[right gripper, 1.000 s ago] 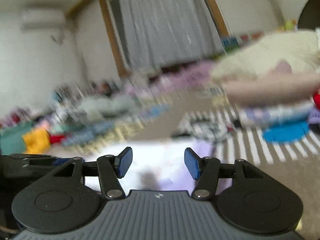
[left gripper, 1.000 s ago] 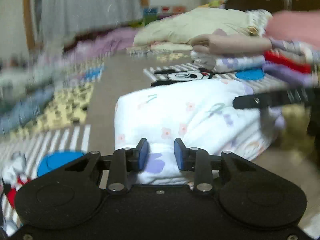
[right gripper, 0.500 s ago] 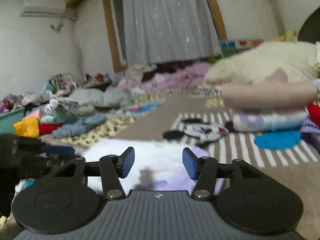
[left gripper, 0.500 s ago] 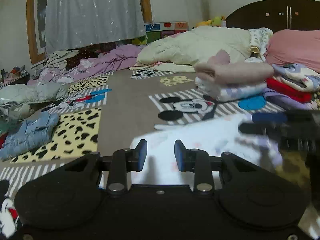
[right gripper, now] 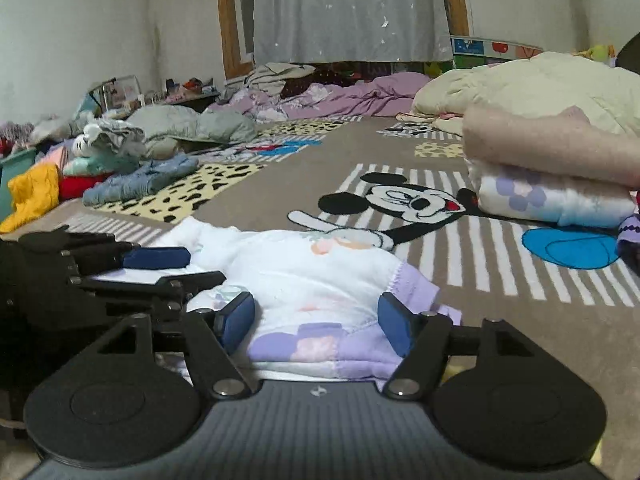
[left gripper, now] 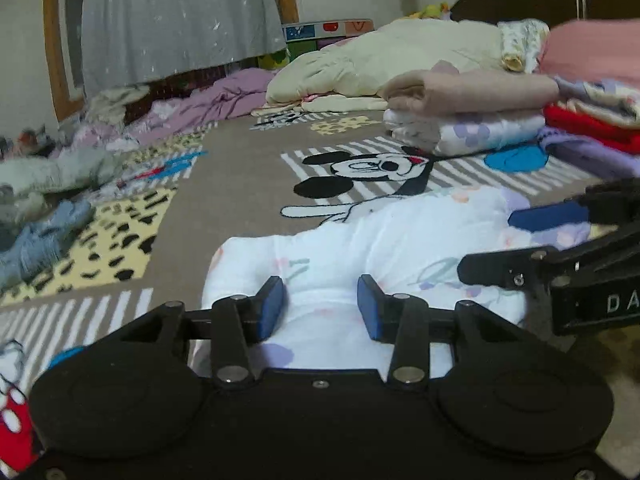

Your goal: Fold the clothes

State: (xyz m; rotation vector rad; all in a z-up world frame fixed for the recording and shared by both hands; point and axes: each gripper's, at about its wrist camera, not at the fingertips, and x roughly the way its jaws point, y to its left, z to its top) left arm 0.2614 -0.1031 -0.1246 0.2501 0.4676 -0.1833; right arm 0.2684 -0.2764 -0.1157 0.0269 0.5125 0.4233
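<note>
Patterned carpet (right gripper: 280, 184) is stretching back toward a curtain (right gripper: 352, 8), with open floor beyond the white floral garment (right gripper: 312, 276) lying bunched on it. Both tools are hovering at its near edge: the left gripper (left gripper: 320, 306) and right gripper (right gripper: 316, 316) are each standing with fingers apart, gripping nothing. Folded stacks (right gripper: 552, 176) are sitting well apart at right, loose clothes (right gripper: 136, 184) at left.

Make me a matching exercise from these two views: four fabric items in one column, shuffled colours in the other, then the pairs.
Items:
1. Garment between the grippers
2. Top folded item on the stack
3. Crumpled garment at far left
4. Big quilt behind the stack

Colours:
A. Yellow
B. Cream
C. White with lilac trim
D. Dusty pink

Pairs: 1-C, 2-D, 3-A, 4-B
</note>
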